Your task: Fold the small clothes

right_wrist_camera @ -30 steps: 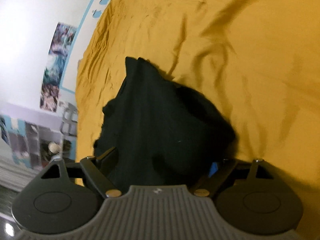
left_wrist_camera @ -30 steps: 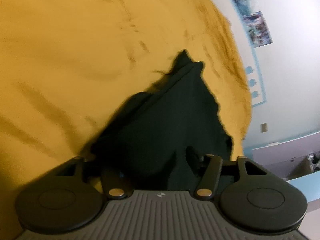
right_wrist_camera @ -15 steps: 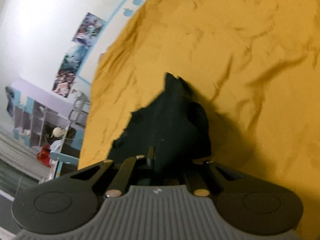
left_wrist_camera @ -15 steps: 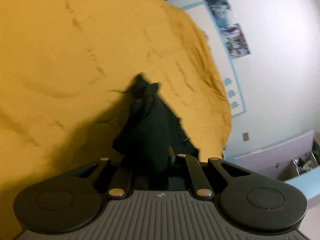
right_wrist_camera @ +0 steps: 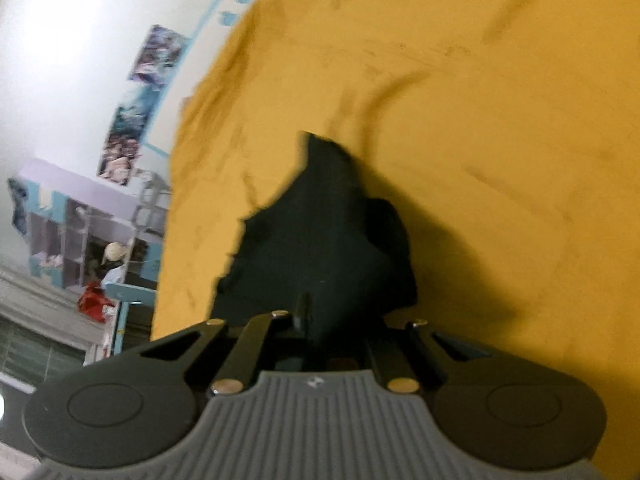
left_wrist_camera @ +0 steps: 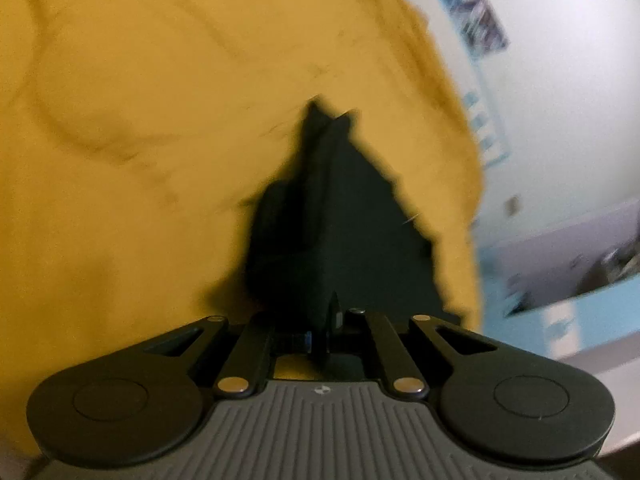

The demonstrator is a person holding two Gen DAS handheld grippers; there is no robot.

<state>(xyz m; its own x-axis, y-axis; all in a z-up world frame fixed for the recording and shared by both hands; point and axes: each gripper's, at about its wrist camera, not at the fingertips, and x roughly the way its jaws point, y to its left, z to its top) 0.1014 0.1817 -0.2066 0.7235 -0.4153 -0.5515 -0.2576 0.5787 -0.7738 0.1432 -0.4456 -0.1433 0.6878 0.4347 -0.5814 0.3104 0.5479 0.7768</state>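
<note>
A small dark garment lies stretched out on a yellow bedspread, running from my fingers to a pointed far end. My left gripper is shut on its near edge, the cloth pinched between the pads. In the right wrist view the same dark garment rises from my right gripper, which grips its near edge. Those jaws are opening slightly with the cloth still between them. The view is blurred by motion.
The yellow bedspread fills most of both views. Its edge falls away toward a white wall with posters. Lilac shelving with clutter stands beyond the bed, and a red thing lies below it.
Both grippers went from open around the garment's near edge to shut on it. They then moved across the bed with the cloth, which now hangs narrower and drawn out.
</note>
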